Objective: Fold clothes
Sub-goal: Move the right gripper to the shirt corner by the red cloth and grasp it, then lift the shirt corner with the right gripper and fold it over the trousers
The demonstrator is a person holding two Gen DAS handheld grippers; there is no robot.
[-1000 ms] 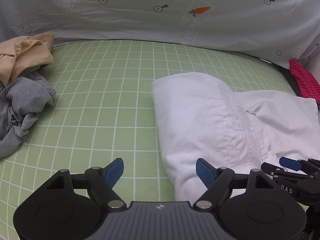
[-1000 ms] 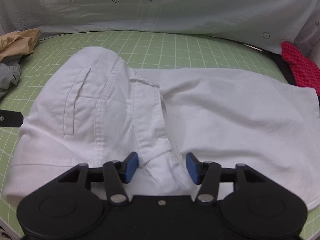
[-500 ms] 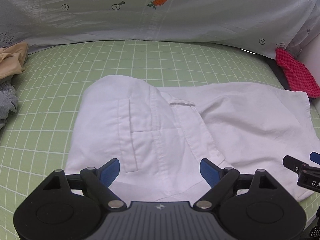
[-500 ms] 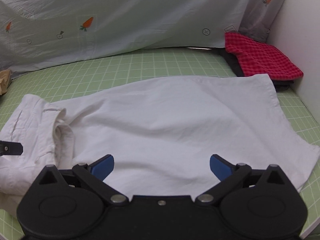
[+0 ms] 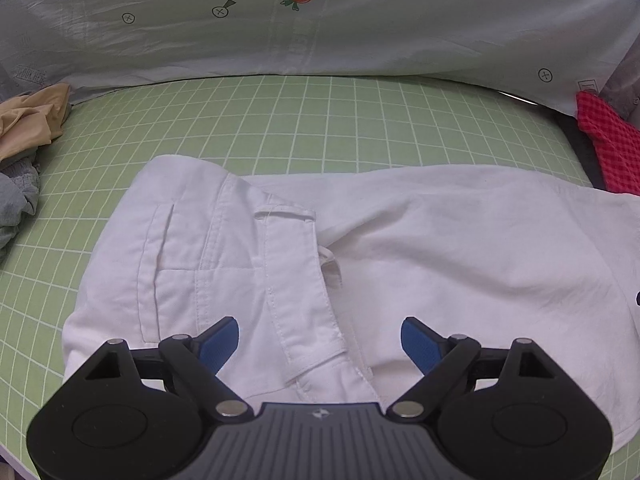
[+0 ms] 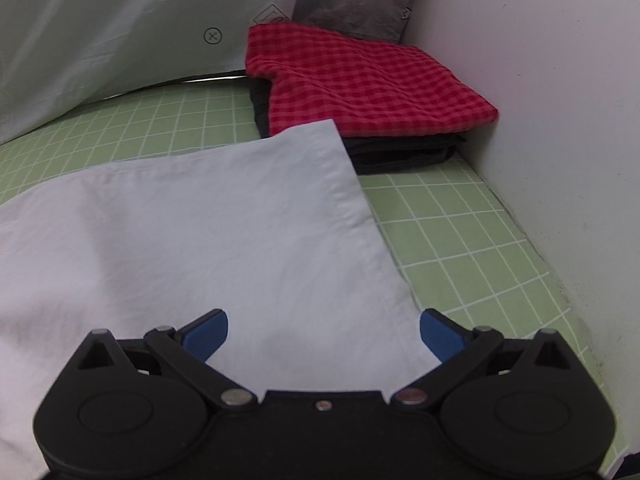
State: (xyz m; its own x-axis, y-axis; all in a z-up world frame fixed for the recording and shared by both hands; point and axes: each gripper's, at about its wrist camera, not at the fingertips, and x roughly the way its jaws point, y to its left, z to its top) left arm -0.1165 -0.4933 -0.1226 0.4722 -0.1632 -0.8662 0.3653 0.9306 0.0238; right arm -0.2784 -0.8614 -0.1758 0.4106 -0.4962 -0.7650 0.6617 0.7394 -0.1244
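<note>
the pale printed sheet [image 5: 360, 32] hanging at the far side carries orange carrots, small crossed circles and boxed lettering too faint to read. white cotton trousers [image 5: 360, 248] lie flat across the green grid-lined cutting mat [image 5: 320, 120], waistband and pocket end to the left, leg hem to the right. the left gripper [image 5: 320, 338] hovers over the waistband flap, its blue pads spread wide and pinching nothing, having just opened a little more. the right gripper [image 6: 324, 330] hangs over the near hem corner [image 6: 400, 320], jaws spread to their widest after just opening, cloth beneath them but not pressed. bare mat runs along the far edge and right of the hem, up to the white wall [image 6: 540, 120]. a folded red checked cloth [image 6: 360, 80] sits on a folded black garment [image 6: 400, 148] in the far right corner, touching the trouser hem. tan and grey crumpled clothes [image 5: 28, 152] lie far left.
</note>
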